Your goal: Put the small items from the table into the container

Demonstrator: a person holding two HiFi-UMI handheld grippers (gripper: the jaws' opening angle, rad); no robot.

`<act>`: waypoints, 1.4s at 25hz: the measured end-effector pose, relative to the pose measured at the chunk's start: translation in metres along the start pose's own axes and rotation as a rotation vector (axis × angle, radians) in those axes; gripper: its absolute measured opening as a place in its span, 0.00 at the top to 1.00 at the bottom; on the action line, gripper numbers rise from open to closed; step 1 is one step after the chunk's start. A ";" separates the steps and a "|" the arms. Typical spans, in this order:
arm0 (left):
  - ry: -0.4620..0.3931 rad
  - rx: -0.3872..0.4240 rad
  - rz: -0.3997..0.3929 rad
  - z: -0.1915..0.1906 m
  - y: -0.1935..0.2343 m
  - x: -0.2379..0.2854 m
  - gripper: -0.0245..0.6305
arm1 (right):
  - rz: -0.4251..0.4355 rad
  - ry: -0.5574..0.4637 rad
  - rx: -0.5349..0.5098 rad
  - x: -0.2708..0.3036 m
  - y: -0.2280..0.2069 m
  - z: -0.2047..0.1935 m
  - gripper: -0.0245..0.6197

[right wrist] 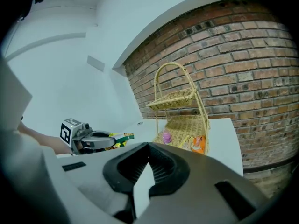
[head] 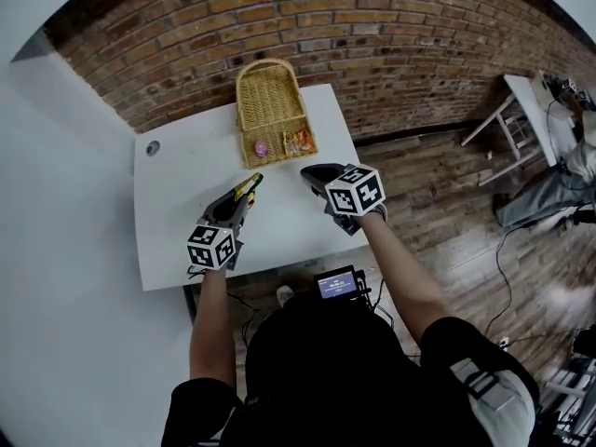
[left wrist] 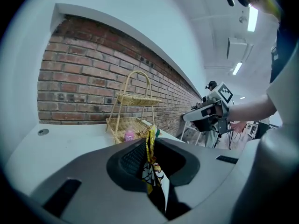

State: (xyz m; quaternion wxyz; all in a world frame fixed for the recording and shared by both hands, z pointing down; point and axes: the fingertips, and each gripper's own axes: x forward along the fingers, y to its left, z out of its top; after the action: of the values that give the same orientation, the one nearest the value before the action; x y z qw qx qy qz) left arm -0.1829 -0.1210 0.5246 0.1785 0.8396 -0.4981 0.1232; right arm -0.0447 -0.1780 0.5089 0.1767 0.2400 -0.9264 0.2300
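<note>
A thin yellow and green packet [head: 249,186] [left wrist: 151,160] stands edge-on between the pads of my left gripper [head: 248,190] [left wrist: 150,146], which is shut on it above the white table [head: 177,208]. The two-tier wicker basket [head: 270,110] [left wrist: 133,120] [right wrist: 184,118] stands at the table's far edge. Its lower tier holds a pink item [head: 262,147] [left wrist: 129,135] [right wrist: 166,136] and an orange packet [head: 298,142] [right wrist: 199,143]. My right gripper [head: 311,171] [right wrist: 148,147] hovers just right of the left one, shut with nothing in it. The right gripper view shows the left gripper [right wrist: 96,141] carrying the packet [right wrist: 122,136].
A small round grey fitting [head: 153,147] sits in the table's far left corner. A brick wall [head: 372,35] runs behind the basket. A white stool [head: 521,110] and a seated person's legs [head: 549,194] are off to the right on the wooden floor. A small screen [head: 337,283] sits below the table's near edge.
</note>
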 end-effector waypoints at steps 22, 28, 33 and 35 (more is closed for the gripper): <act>-0.106 0.117 -0.018 0.100 -0.015 0.016 0.92 | -0.024 -0.097 -0.103 -0.021 -0.009 0.074 0.94; -0.139 0.149 -0.027 0.130 -0.016 0.022 0.92 | -0.023 -0.126 -0.145 -0.021 -0.009 0.101 0.94; -0.159 0.188 -0.034 0.159 -0.017 0.030 0.92 | -0.022 -0.144 -0.172 -0.022 -0.011 0.122 0.94; -0.159 0.203 -0.037 0.168 -0.017 0.034 0.92 | -0.022 -0.148 -0.181 -0.022 -0.012 0.129 0.94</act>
State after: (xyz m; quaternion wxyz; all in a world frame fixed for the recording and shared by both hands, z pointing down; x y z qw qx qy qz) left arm -0.1468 -0.2118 0.3822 0.0547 0.8695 -0.4800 0.1028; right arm -0.0482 -0.2452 0.3966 0.1311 0.2496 -0.9512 0.1251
